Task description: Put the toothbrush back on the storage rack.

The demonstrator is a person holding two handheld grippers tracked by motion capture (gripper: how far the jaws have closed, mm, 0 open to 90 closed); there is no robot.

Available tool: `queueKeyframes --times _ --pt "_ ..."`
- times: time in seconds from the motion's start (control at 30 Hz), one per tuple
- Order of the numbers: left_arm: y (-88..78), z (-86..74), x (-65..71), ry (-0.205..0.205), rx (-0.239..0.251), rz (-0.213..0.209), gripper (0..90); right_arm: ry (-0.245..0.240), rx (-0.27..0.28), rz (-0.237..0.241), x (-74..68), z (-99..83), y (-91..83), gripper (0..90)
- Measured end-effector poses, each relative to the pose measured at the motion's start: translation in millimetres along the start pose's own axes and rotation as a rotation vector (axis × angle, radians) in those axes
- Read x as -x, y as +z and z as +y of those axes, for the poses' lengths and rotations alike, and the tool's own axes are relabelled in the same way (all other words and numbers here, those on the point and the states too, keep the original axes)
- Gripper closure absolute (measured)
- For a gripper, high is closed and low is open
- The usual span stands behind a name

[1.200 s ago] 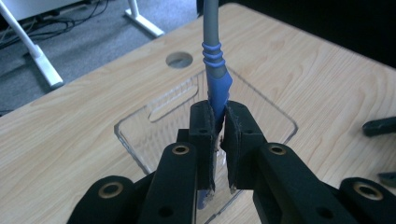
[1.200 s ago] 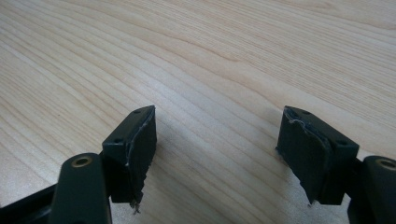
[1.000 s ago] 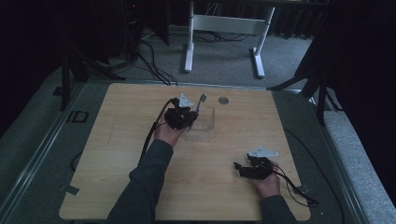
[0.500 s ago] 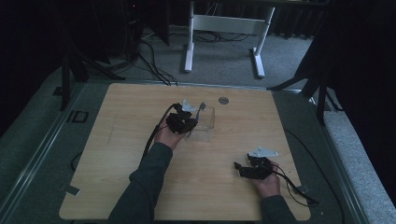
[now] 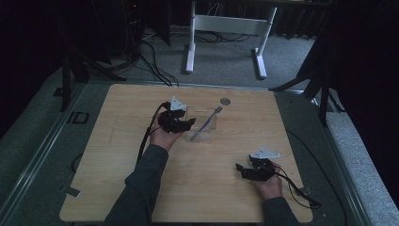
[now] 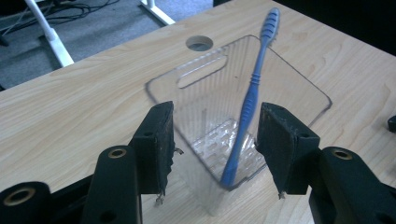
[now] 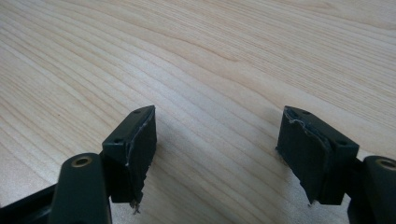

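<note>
Near the middle of the wooden table (image 5: 117, 155), a clear plastic container (image 6: 299, 84) stands upright with a blue toothbrush (image 6: 252, 93) leaning inside it, bristle end down and handle above the rim. The left gripper (image 6: 215, 144) sits just beside the container; its jaws have just been opening and now stand wide apart, touching nothing. Well apart, the right gripper (image 7: 217, 149) rests low over bare wood, jaws spread and empty.

Black tool (image 5: 184, 126) (grey plate), dark sleeves (image 5: 141, 188)
</note>
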State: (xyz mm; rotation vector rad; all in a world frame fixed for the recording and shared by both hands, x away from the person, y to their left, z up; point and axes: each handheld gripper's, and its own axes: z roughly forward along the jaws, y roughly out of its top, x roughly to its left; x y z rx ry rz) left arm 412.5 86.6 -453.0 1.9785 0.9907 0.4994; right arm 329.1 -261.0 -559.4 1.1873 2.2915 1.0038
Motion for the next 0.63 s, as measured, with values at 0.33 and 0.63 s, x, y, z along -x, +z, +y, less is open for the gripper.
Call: queueKeyframes --times 0.33,0.63 --pt "-17.8 -13.6 -14.4 -0.048 0.011 0.019 45.2 -0.001 0.000 0.000 0.1 0.0 0.0 27.9" --pt "-14.1 -37.1 -18.6 -0.071 -0.028 0.035 43.6 0.001 -0.001 0.000 0.0 0.0 -0.1 27.9"
